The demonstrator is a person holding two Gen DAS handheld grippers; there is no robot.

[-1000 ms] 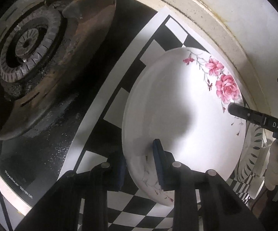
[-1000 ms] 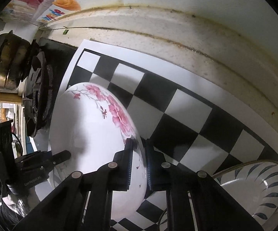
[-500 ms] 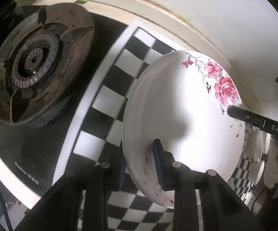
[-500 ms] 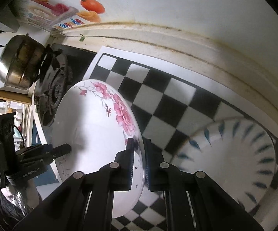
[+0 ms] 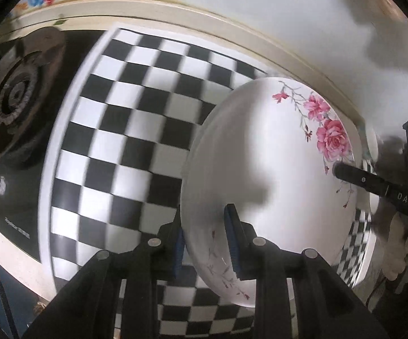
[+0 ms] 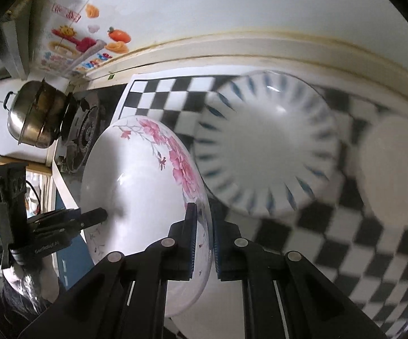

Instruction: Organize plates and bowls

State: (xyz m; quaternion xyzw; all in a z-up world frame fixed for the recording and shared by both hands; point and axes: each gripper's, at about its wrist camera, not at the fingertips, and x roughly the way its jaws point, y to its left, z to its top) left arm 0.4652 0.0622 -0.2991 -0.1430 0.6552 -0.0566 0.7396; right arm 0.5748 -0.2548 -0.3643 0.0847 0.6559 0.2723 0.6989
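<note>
Both tongs (image 5: 205, 237) (image 6: 204, 234) still clamp the floral plate (image 5: 268, 175), now nearer the striped plate (image 6: 266, 147).

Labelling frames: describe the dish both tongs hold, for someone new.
Over the black-and-white checkered mat by the gas stove, find the round white ceramic plate clamped at opposite rims. Pink roses mark it; the neighbouring white plate with blue rim dashes lies flat.
</note>
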